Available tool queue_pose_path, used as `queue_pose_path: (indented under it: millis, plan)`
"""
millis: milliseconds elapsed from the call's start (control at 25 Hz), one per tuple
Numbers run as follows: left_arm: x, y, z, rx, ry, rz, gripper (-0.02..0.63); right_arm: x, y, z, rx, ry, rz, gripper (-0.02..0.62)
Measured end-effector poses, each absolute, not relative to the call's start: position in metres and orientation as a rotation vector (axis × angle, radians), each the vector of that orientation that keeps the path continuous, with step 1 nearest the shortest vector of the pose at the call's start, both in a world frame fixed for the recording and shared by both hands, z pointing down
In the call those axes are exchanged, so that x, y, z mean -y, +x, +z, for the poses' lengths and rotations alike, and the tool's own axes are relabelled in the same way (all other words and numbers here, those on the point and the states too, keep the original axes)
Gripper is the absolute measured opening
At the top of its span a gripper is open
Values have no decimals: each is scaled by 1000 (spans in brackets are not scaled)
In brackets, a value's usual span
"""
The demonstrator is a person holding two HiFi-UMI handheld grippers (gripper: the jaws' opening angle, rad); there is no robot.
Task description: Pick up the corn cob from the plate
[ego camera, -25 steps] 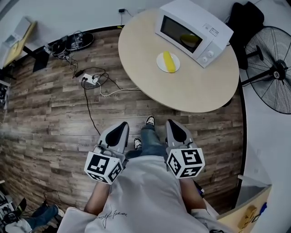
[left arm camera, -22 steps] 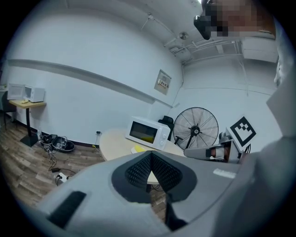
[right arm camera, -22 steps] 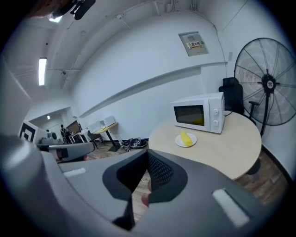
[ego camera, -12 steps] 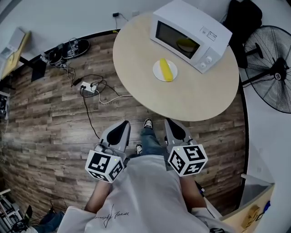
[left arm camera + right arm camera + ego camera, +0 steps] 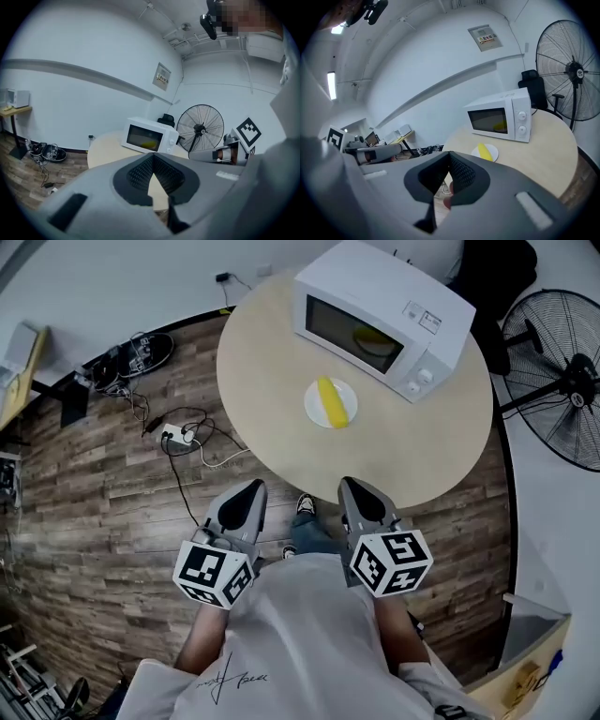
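The left claw (image 5: pixel 251 486) and right claw (image 5: pixel 349 482) sit at lower centre of the head view. Each has its jaws pressed together with nothing between them, near the table's (image 5: pixel 262 362) lower edge. The corn (image 5: pixel 331 401) lies on the plate (image 5: pixel 313 412) at upper centre, just below the microwave (image 5: pixel 375 306), well apart from both claws.

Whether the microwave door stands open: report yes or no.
No: in the head view the microwave has its door flush against the front, fully shut.
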State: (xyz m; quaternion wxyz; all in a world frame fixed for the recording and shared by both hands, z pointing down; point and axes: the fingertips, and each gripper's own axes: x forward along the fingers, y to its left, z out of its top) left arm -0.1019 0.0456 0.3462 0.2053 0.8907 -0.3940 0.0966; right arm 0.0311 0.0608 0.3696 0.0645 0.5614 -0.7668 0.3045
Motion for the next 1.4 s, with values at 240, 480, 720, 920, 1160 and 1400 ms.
queue_pose_path:
  millis: [240,480,720,920,1160,1400]
  plan:
    - [-10,-83,344,1094,2498,285,-11,-25,51,370,2318,1716,908,12]
    - [15,-64,343,1099,2509,285,-9,-1,72,372,2327,1730,900,12]
    - [27,-54,340,1106,2506,238,-9,11,87,377,2332,1728,886,12]
    - [28,-55,344,1130,2487,262,-11,19,93,381,2312,1712,856,12]
    - [30,-54,352,1126,2470,281,-9,27,90,387,2308,1667,808,12]
    - [38,-57,354,1122,2470,282,-9,42,87,393,2283,1653,753,12]
